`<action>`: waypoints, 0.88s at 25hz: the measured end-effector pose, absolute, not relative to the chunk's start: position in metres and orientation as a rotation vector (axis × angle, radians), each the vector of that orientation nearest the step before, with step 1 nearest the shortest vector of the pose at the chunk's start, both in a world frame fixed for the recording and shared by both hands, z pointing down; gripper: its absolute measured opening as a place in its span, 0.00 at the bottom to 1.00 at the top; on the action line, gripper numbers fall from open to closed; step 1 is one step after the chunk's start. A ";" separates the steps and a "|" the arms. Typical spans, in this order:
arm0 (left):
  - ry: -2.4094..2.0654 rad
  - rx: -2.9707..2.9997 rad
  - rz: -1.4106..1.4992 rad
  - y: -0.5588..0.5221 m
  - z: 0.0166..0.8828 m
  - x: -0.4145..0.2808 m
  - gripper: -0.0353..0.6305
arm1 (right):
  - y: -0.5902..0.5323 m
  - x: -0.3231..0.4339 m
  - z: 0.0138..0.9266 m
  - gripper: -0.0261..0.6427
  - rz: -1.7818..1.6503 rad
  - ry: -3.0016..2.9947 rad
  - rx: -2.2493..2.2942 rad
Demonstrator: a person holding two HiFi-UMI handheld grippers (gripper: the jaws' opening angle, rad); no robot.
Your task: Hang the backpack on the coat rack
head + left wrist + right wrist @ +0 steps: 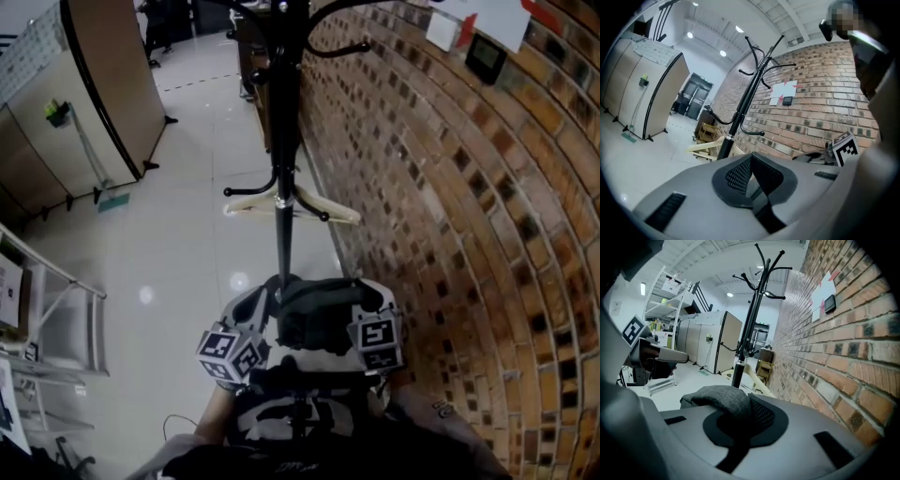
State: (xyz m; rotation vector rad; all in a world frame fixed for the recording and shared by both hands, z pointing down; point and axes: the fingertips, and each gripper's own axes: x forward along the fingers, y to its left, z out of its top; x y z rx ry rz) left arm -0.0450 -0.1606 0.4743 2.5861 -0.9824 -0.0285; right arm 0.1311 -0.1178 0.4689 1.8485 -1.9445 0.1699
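Note:
A grey backpack (pixel 314 314) with black mesh padding is held up in front of me, between both grippers. My left gripper (pixel 242 349) sits at its left side and my right gripper (pixel 370 339) at its right. The bag covers both pairs of jaws. In the right gripper view the backpack (pixel 754 441) fills the bottom, with its grey carry handle (pixel 724 401) arched on top. The left gripper view shows the backpack (pixel 740 197) the same way. The black coat rack (pixel 284 178) stands just beyond, with curved hooks (pixel 764 275) at its top and a wooden hanger (pixel 291 203) on a lower peg.
A brick wall (pixel 469 234) runs close along the right, with paper and a small black device (pixel 486 56) on it. A tan partition (pixel 108 75) and a broom (pixel 94 164) stand at far left. A white shelf unit (pixel 56 319) is at near left. Wooden furniture (pixel 708 133) sits behind the rack.

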 end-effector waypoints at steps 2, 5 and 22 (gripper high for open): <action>-0.981 2.568 -0.041 -0.172 0.477 -0.047 0.06 | -0.131 0.135 0.462 0.04 0.162 -1.939 1.836; -0.984 2.531 -0.052 -0.182 0.483 -0.051 0.06 | -0.149 0.141 0.447 0.04 0.131 -1.919 1.810; -1.195 2.355 -0.185 -0.235 0.487 -0.076 0.06 | -0.247 0.149 0.400 0.04 0.048 -2.045 1.599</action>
